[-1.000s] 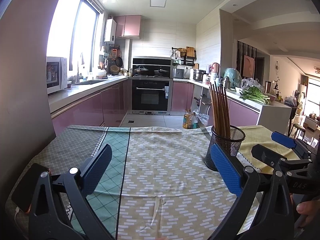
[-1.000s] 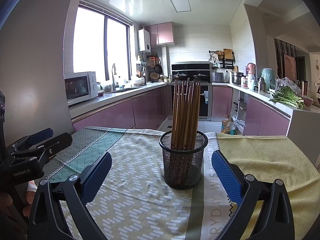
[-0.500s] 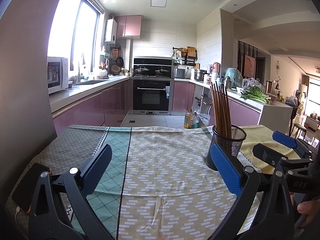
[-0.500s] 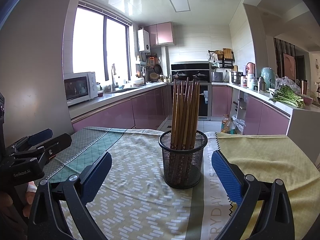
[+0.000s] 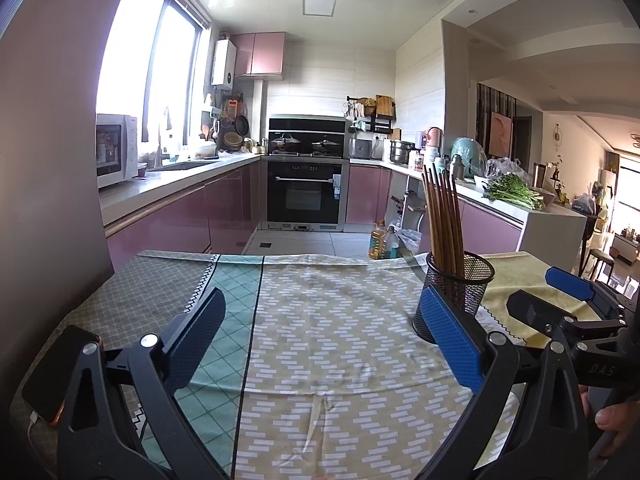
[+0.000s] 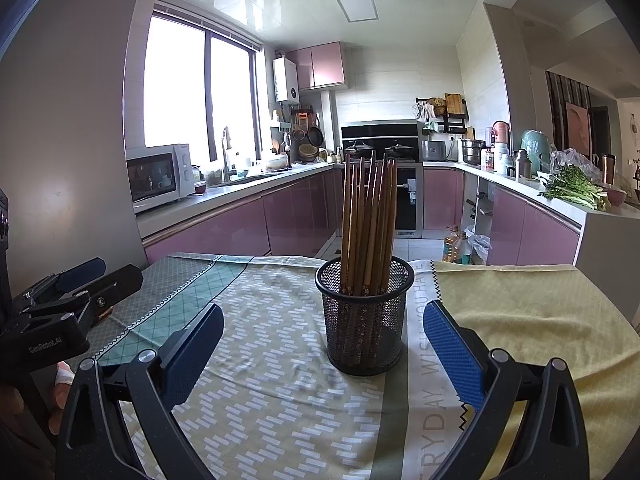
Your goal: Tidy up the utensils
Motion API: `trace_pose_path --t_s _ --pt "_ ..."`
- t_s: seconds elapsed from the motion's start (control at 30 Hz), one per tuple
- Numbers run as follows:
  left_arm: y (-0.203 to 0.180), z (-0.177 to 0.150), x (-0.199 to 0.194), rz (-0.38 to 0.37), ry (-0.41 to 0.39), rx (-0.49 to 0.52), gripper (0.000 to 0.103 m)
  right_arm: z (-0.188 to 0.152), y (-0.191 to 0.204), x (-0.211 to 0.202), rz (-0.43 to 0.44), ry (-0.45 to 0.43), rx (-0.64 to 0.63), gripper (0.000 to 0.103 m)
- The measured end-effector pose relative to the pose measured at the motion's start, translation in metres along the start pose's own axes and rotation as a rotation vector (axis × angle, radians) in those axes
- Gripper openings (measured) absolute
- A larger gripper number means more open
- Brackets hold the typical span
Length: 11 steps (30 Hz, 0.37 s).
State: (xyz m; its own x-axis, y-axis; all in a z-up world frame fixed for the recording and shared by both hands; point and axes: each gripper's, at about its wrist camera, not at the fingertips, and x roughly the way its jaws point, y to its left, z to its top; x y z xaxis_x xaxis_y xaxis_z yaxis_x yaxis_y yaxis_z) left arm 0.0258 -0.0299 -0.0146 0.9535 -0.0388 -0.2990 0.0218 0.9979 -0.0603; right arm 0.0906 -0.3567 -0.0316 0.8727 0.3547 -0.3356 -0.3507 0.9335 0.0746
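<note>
A black mesh cup [image 6: 364,320] stands on the cloth-covered table [image 6: 280,400], holding several brown wooden chopsticks [image 6: 368,220] upright. My right gripper [image 6: 320,356] is open just in front of the cup, its blue pads apart with nothing between them. In the left wrist view the same cup [image 5: 460,292] and chopsticks [image 5: 442,216] stand to the right, partly behind a blue pad. My left gripper [image 5: 320,344] is open over bare cloth, left of the cup. Each gripper shows in the other's view: the right gripper [image 5: 568,304], the left gripper [image 6: 76,292].
A phone [image 5: 60,372] with a cable lies at the table's near left corner. A yellow cloth [image 6: 532,312] covers the right side of the table. Beyond the far edge are the kitchen floor, pink cabinets and oven [image 5: 306,192]. A person's fingers [image 5: 612,424] hold the right gripper.
Both views have shifted only slightly; the cup and chopsticks stay in place and both grippers remain open.
</note>
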Motion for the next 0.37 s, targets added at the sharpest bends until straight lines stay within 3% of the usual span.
trace_pose_path --t_s 0.17,0.37 --pt "-0.002 -0.003 0.008 -0.002 0.038 0.010 0.097 -0.002 -0.004 0.003 -0.001 0.017 -0.010 0.097" --pt "-0.001 -0.012 0.038 -0.020 0.168 -0.008 0.097 -0.011 -0.033 0.016 -0.068 0.111 0.010 0.097"
